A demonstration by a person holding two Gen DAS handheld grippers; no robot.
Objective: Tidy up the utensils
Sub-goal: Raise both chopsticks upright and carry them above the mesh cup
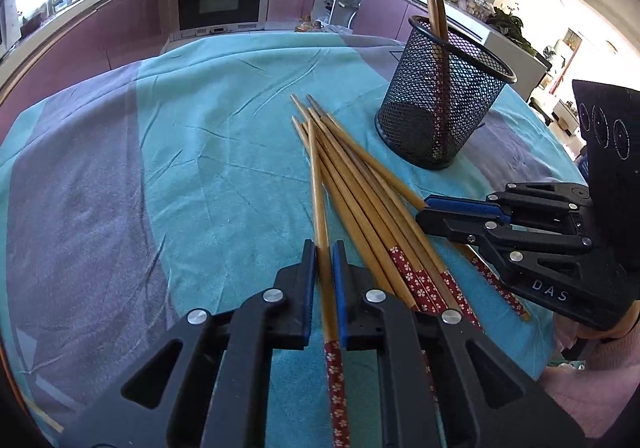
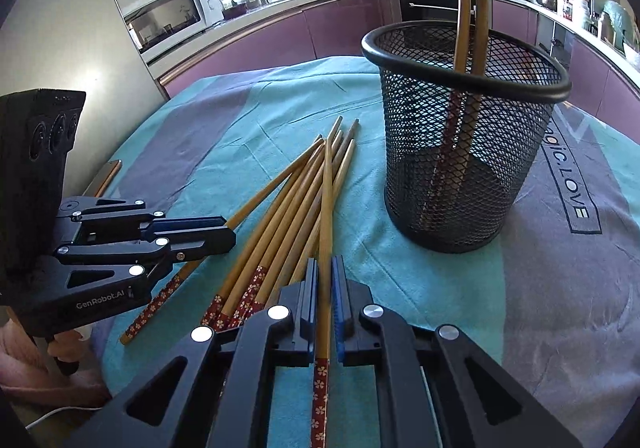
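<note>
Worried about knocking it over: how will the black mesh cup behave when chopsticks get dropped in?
The mesh cup looks light, being thin open wire, so a nudge may slide it on the cloth. It stands tall, and the two chopsticks inside lean above its rim, so a sideways knock could probably tip it.

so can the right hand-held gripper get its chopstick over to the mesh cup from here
Probably yes: the right hand-held gripper is shut on one chopstick, and the mesh cup stands upright just ahead, open-topped, with only two chopsticks inside.
</note>
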